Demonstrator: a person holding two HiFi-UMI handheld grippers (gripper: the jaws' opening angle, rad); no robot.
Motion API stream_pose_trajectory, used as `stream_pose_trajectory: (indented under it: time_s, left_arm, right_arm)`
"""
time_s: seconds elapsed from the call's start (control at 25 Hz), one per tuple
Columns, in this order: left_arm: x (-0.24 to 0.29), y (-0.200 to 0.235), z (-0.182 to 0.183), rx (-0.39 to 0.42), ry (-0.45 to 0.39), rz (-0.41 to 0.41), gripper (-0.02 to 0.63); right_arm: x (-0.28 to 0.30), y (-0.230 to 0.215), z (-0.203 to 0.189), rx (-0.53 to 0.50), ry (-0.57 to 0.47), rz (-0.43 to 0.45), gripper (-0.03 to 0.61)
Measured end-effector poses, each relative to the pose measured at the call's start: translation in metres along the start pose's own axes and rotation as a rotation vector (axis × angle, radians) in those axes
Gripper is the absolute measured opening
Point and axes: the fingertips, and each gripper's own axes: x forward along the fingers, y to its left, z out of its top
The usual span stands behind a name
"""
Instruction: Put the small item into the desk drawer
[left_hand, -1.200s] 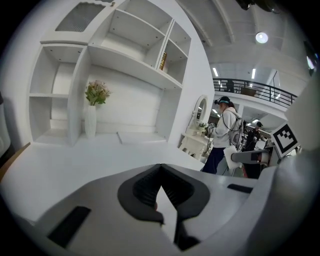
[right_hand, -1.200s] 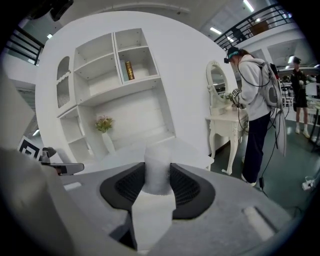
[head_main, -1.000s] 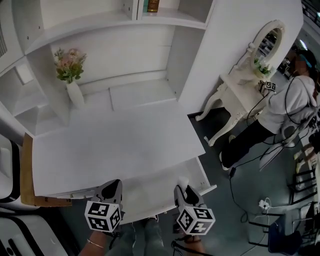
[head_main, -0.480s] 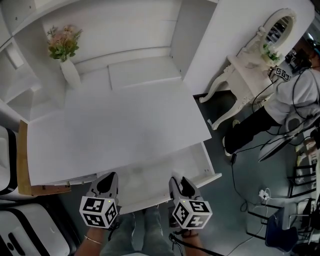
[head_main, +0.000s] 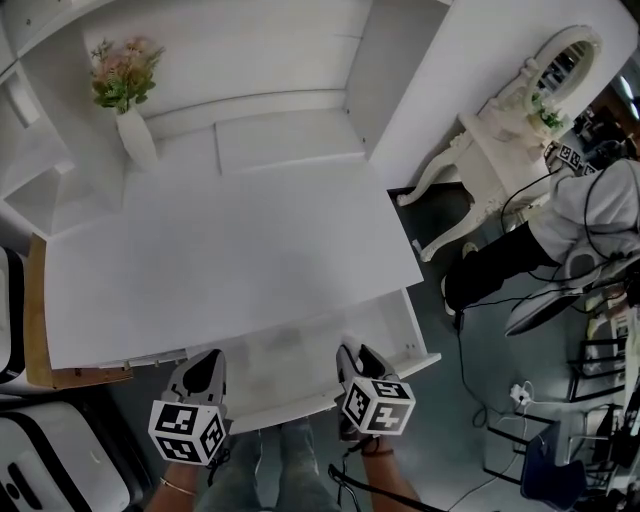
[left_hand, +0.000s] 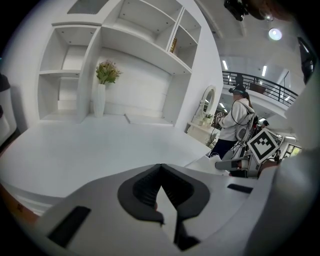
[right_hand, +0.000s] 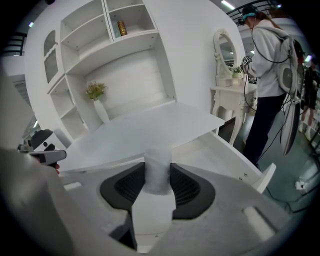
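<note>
Right gripper (head_main: 352, 360), jaws clamped on the small item (right_hand: 157, 171), has sunk over the open drawer (head_main: 285, 365) (release likely next); left gripper (head_main: 207, 362) jaws together.

A slim white ceramic vase of pink flowers and green leaves (head_main: 133, 135) stands at the back left, against the tall white open-shelved wall unit (head_main: 250, 45). A small amber bottle (right_hand: 120, 27) sits upright in one upper compartment. A pale wooden board (head_main: 35, 320) lies along the left edge. To the right, an ornate white dressing table with curved legs (head_main: 488, 165) carries an oval mirror (head_main: 565, 62). A person in a light hooded top and dark trousers (head_main: 585, 215) stands beside it, with black cables (head_main: 462, 350) trailing over the grey floor
</note>
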Motion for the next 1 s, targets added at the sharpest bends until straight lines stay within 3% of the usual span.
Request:
stream_pose_trajectory:
  time_s: [0.36, 0.6, 1.0]
  left_arm:
    - [-0.002, 0.013, -0.002, -0.028, -0.003, 0.034, -0.006]
    - [0.001, 0.015, -0.001, -0.004, -0.004, 0.060, -0.006]
    - [0.003, 0.026, -0.003, -0.065, -0.011, 0.097, -0.006]
  right_arm:
    - [0.036, -0.023, -0.002, -0.049, 0.103, -0.021, 0.160]
    - [0.062, -0.036, -0.008, -0.079, 0.175, -0.037, 0.160]
    - [0.098, -0.044, -0.021, -0.131, 0.282, -0.019, 0.160]
